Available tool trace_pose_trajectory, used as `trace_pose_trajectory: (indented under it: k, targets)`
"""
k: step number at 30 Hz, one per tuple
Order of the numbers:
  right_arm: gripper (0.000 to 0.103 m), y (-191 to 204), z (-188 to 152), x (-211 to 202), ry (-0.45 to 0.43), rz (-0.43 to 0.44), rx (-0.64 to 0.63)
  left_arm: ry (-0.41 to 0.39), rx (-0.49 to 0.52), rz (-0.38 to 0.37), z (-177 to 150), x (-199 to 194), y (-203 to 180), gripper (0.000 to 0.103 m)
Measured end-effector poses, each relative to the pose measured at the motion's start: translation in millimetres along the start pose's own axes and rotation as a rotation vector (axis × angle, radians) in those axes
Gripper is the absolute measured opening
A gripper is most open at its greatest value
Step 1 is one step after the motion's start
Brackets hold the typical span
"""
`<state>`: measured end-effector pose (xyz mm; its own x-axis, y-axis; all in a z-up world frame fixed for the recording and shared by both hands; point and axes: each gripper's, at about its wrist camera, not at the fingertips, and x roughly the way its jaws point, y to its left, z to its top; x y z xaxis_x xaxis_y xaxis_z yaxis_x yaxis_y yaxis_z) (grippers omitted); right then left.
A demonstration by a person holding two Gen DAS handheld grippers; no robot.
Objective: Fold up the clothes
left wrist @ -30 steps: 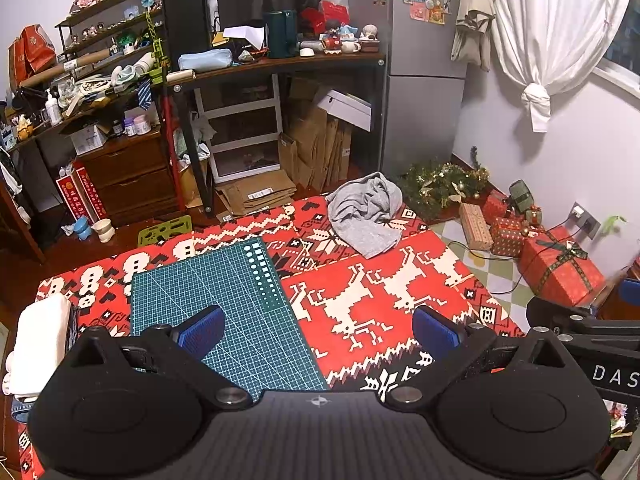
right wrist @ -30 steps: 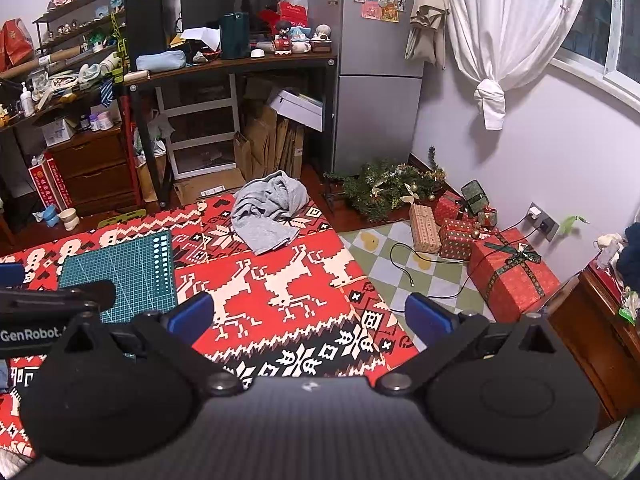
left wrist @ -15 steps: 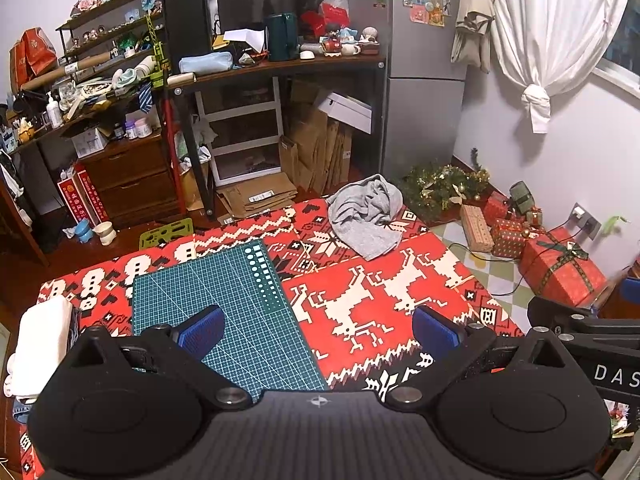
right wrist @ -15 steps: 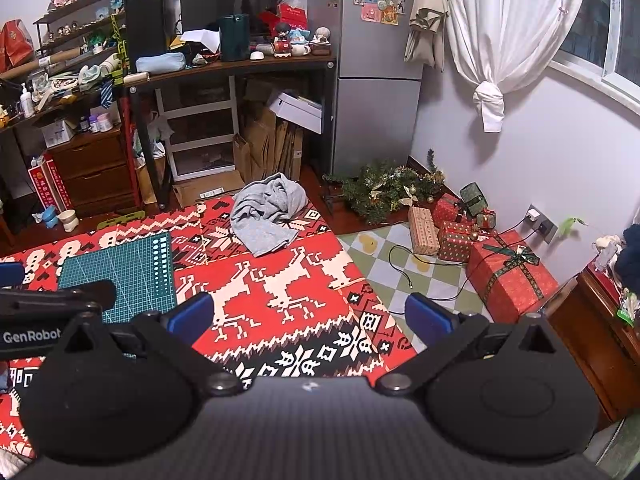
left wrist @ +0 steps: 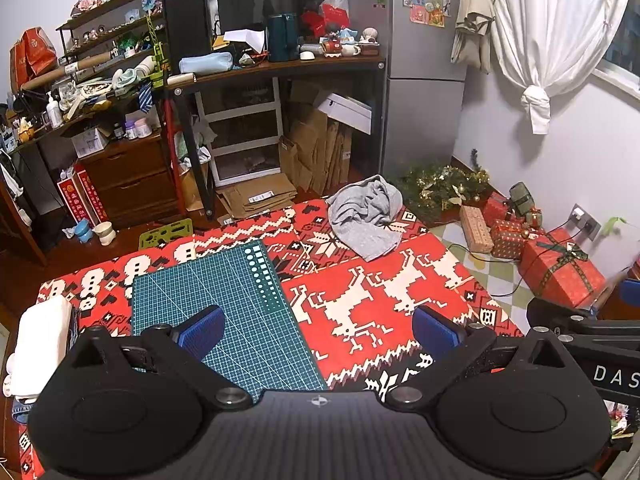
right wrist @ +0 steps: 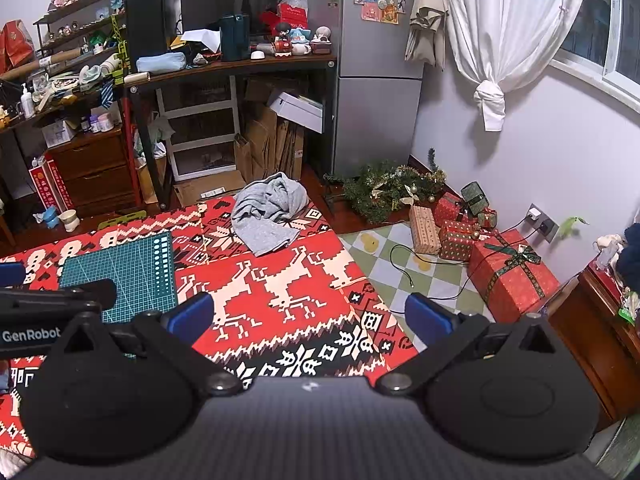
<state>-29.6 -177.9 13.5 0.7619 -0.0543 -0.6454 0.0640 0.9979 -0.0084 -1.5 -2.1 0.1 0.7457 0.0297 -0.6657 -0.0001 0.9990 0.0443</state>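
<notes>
Lying crumpled at the far edge of the red patterned bench point(left wrist: 400, 280), the grey garment point(left wrist: 368, 212) sits untouched. Both grippers, left point(left wrist: 316, 326) and right point(right wrist: 308, 312), hover near with jaws spread wide, empty.

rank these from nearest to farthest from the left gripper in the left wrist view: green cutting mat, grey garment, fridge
1. Green cutting mat: lies on the red patterned cloth, right under and ahead of the left gripper, nearer its left finger.
2. Grey garment: crumpled at the far edge of the cloth, ahead and slightly right.
3. Fridge: stands against the back wall, beyond the garment.
</notes>
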Motion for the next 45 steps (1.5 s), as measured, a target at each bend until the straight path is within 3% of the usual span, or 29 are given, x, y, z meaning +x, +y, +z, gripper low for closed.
trace_pose_trajectory:
  k: [25,36,45]
  targets:
    - [0.103,5,-5,26,0.014,0.008,0.003,0.004,-0.013,-0.017,-8,21,4,0.101]
    - [0.103,15,-20,79,0.007,0.007,0.008,0.017,-0.023,-0.031,-21,60,10,0.101]
    - [0.103,19,-33,156,0.009,0.013,0.051,0.049,-0.059,-0.043,-31,116,19,0.101]
